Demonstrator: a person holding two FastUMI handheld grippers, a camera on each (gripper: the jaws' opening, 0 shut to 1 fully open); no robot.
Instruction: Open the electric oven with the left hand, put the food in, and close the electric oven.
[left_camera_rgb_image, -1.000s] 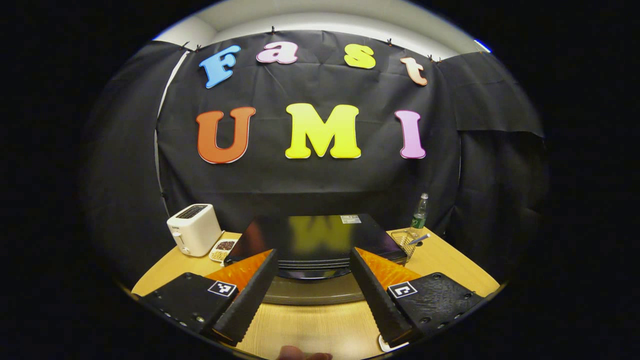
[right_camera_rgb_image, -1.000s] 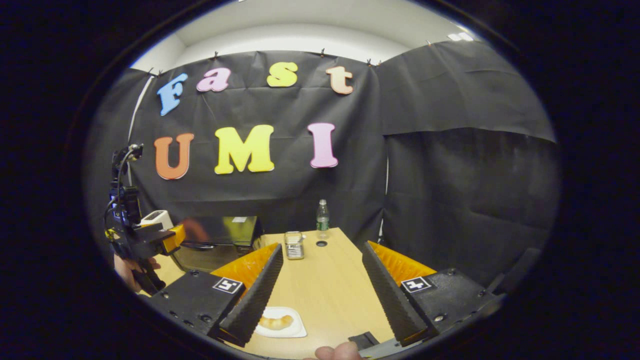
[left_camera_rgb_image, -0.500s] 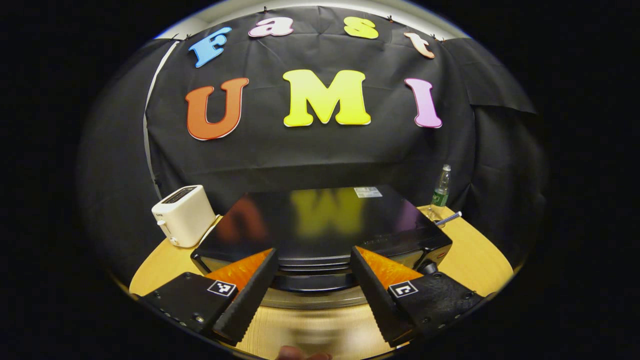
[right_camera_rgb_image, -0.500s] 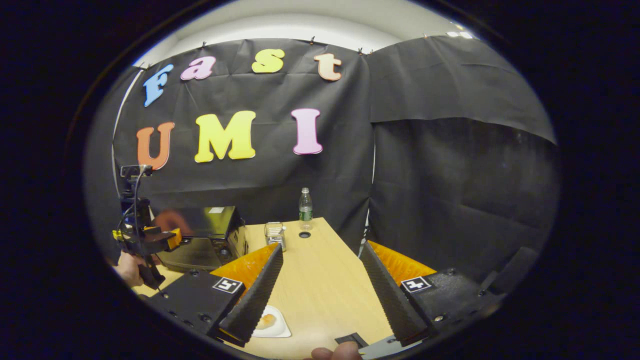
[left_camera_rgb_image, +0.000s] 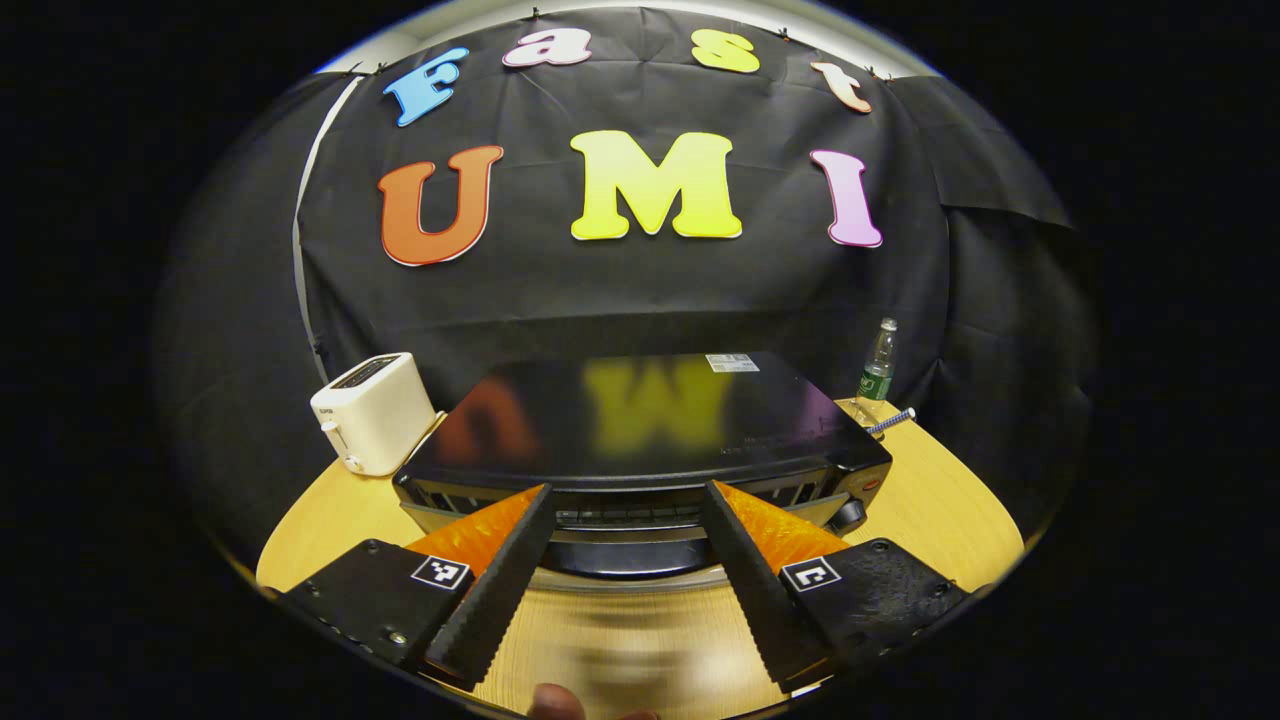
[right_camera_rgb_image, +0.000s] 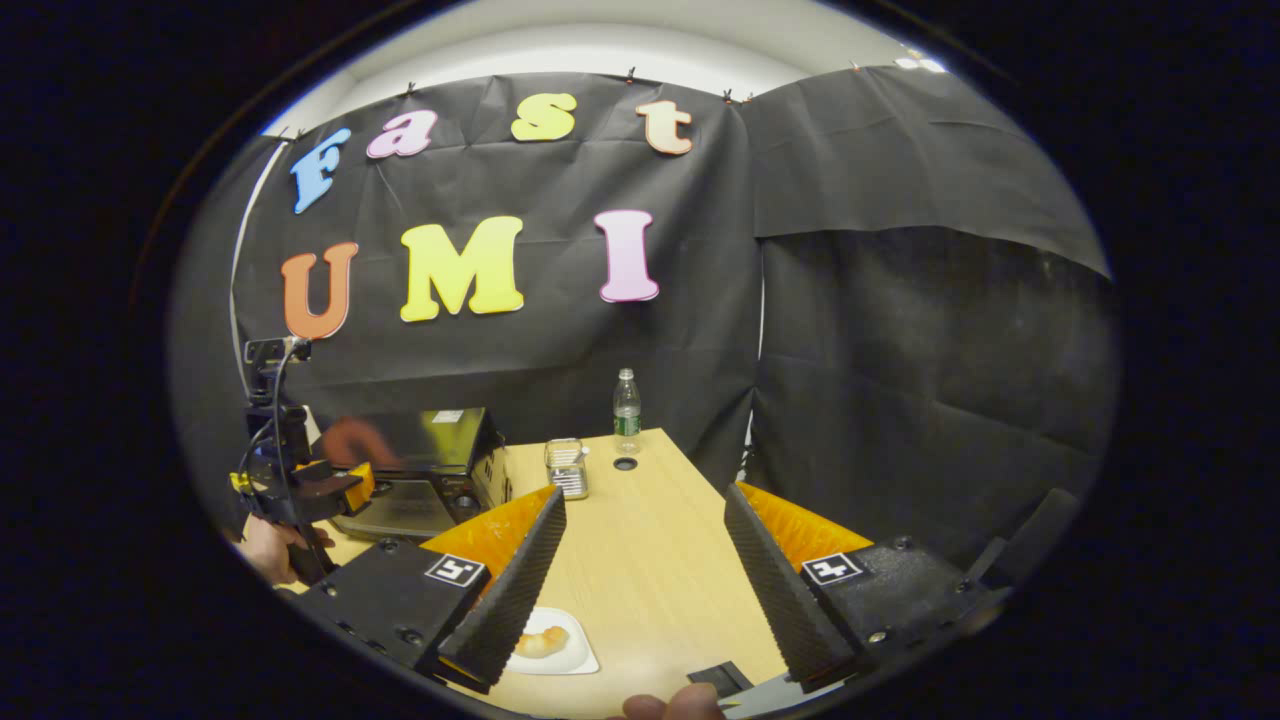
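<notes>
Left gripper (left_camera_rgb_image: 625, 575): fingers spread wide, empty, electric oven (left_camera_rgb_image: 640, 440) dead ahead, handle bar lying crosswise between the tips.
Right gripper (right_camera_rgb_image: 640, 590): fingers wide apart, empty; food (right_camera_rgb_image: 541, 642) on a white plate (right_camera_rgb_image: 580, 660) beside its left finger.
Nearer: left, clearly.
Unclear: handle blurred, contact hard to call.

the electric oven (left_camera_rgb_image: 640, 420) has a glossy black top that mirrors the wall. beside it, the toaster (left_camera_rgb_image: 375, 412) looks like smooth, faintly shiny plastic. under both, the table (right_camera_rgb_image: 640, 560) is pale matt wood grain. right of the oven, a clear plastic bottle (left_camera_rgb_image: 878, 362).
</notes>
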